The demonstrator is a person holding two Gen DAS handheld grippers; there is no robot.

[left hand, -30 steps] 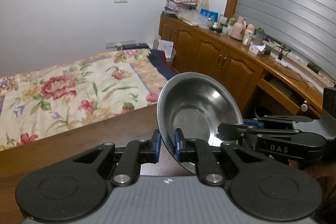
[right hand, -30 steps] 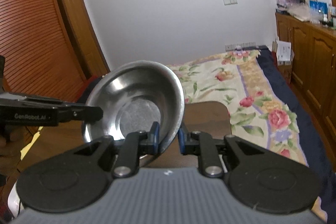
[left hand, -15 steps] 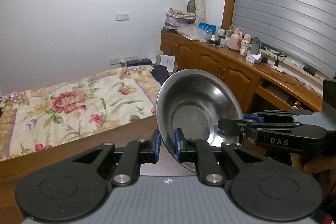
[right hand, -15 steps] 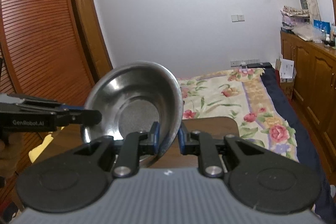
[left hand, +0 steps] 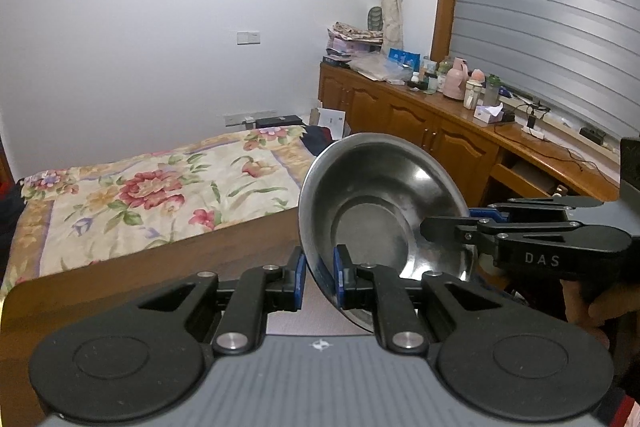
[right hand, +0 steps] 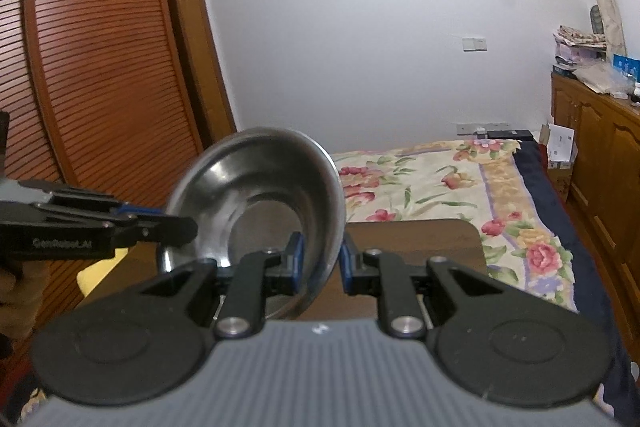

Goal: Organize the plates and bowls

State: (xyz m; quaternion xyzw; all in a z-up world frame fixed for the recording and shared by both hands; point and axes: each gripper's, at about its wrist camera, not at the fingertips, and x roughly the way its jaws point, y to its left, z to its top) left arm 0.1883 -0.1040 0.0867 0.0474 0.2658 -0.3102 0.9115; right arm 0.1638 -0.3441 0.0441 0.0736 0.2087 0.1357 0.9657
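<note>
left wrist view, steel bowl (left hand: pixel 380 211) tilted up mid frame, left tongs (left hand: pixel 319 277) pinching its rim, right tongs (right hand: pixel 322 263) clamped on the opposite rim, floral bed (left hand: pixel 152 183) behind

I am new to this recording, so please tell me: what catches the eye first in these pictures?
First, the steel bowl, held up in the air and tilted, in the middle of both views. The left gripper and the right gripper each pinch its rim on opposite sides. Behind it lies the bed with a floral cover.
</note>
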